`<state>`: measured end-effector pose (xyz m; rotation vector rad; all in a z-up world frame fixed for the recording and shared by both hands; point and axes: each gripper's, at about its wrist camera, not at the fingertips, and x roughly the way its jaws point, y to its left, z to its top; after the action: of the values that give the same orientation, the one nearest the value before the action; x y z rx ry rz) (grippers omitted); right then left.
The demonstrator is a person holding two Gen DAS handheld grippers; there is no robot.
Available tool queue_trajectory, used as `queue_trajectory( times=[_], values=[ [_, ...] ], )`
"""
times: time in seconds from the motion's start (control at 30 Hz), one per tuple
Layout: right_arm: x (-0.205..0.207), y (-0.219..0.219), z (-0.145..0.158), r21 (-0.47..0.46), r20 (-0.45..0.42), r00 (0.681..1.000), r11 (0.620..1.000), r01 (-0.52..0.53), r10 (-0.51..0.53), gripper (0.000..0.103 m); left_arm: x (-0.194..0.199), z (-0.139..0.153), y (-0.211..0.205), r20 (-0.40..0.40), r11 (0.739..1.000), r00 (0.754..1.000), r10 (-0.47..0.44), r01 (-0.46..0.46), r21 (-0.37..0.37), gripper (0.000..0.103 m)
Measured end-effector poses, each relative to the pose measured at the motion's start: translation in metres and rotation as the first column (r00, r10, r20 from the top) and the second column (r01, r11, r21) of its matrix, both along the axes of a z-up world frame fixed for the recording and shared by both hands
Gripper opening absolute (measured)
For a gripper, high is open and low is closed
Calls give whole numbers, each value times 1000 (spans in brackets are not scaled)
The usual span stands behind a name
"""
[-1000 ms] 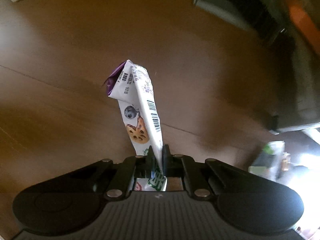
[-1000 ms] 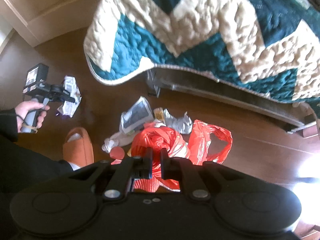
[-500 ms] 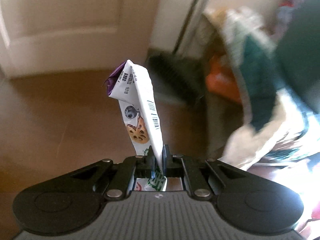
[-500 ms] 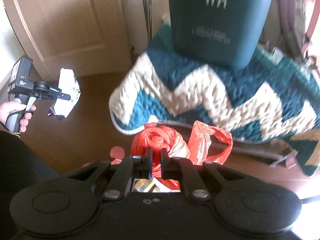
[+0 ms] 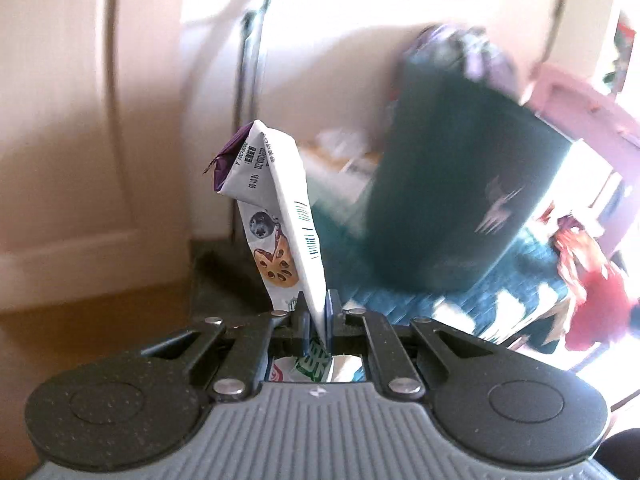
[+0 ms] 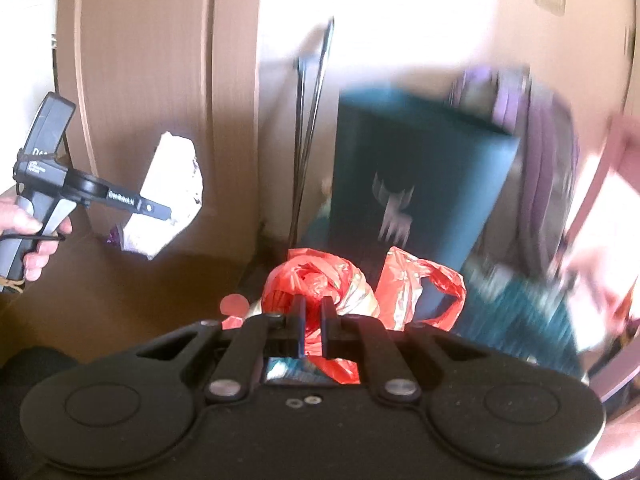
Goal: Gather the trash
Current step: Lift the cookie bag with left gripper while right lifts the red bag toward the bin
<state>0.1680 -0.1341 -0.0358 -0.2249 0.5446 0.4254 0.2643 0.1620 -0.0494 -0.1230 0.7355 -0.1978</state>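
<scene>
Your left tool (image 5: 316, 312) clamps the wrapper (image 5: 280, 216), right tool (image 6: 311, 320) clamps the red bag (image 6: 320, 280); thin grips may slip.

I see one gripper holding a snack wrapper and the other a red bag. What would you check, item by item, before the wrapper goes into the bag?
1. Left gripper has the wrapper pinched: ok, jaws shut on its lower end.
2. Right gripper holds the red bag: ok, plastic is clamped between the jaws.
3. Bag mouth open to receive: cannot tell, the plastic looks bunched up.
4. Wrapper above the bag: not ok, in the right wrist view it is off to the left, apart from the bag.
5. Clear path between them: cannot tell, the views are blurred.
</scene>
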Motion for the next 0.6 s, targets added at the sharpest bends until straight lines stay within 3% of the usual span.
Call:
queue_trajectory(
  times=[0.17,0.33,0.5,0.6],
  values=[
    [12,-7,59,-21,152,988,1000,-4,7,6,12,70,-30,114,996,990,-85,86,-4,6],
    [41,-10,112,-53,299,954,999,2,14,6,46,127,-67,187,987,969,-158,163,-11,6],
    [88,-12,131,-83,373,928,996,39,-5,6,90,157,-107,208,979,959,-190,201,-29,7],
    [118,-15,130,-74,368,929,995,62,-30,6,118,166,-123,197,978,961,-192,204,-40,7]
  ],
)
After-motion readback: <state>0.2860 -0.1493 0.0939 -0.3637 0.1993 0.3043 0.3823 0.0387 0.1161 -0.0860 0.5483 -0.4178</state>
